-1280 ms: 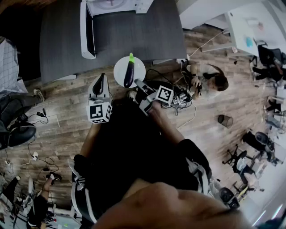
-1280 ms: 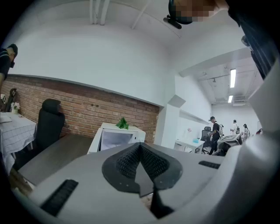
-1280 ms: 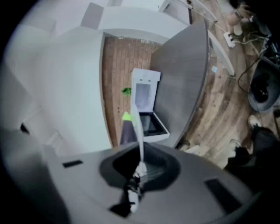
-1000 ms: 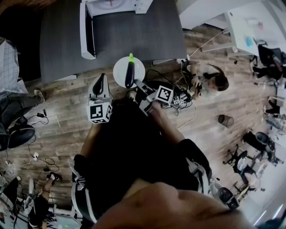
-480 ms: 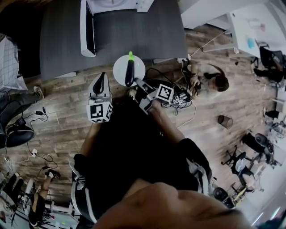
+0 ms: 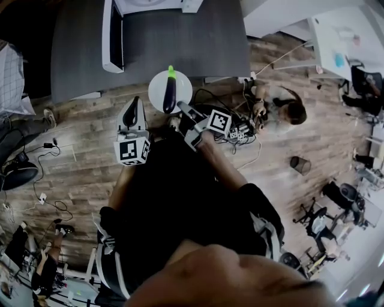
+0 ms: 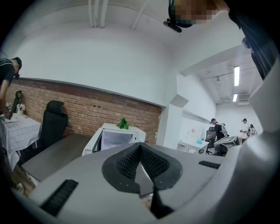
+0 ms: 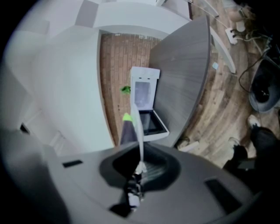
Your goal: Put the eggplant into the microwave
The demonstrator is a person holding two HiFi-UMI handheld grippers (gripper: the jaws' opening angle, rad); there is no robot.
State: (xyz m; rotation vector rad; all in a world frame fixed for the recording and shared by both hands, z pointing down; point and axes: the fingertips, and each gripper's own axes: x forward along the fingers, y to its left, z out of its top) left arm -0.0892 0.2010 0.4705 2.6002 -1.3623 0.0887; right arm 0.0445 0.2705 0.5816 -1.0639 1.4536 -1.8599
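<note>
Right tongs (image 6: 180,108) pinch the plate (image 6: 156,90) bearing the eggplant (image 6: 170,93); left tongs (image 6: 132,109) pressed together.

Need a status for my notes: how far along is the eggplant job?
Done: microwave door open, eggplant lying on the plate. In hand: right tongs clamp the plate's rim, holding it outside the microwave. Remaining: carry it inside and release.

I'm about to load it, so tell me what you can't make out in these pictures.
Microwave inside: head view's top edge cuts it off; small and washed out in gripper views.
Eggplant: right gripper view, lower part hidden by the right tongs; plate seen only edge-on.
Their grip on the plate rim: head view, too small.
</note>
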